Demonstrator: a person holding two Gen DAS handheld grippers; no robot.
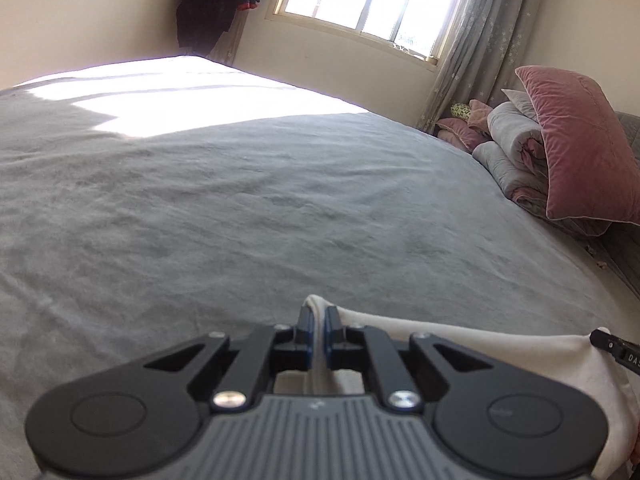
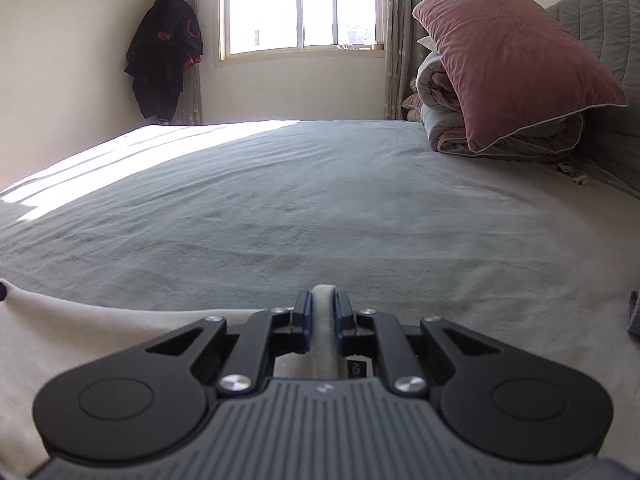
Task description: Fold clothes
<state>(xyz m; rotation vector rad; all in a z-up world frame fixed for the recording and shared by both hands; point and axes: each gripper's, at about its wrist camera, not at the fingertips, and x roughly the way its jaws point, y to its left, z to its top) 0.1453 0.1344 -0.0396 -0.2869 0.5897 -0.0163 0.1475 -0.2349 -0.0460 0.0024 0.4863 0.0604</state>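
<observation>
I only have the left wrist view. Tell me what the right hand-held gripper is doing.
Observer: The right hand-held gripper is shut on a rolled edge of the cream garment.
Operator: Report where the cloth runs from there.
Observer: It spreads to that gripper's left, low over the grey bedsheet.
Operator: Check the headboard.
Observer: A grey quilted headboard rises behind the pink pillow, which lies on folded quilts.
</observation>
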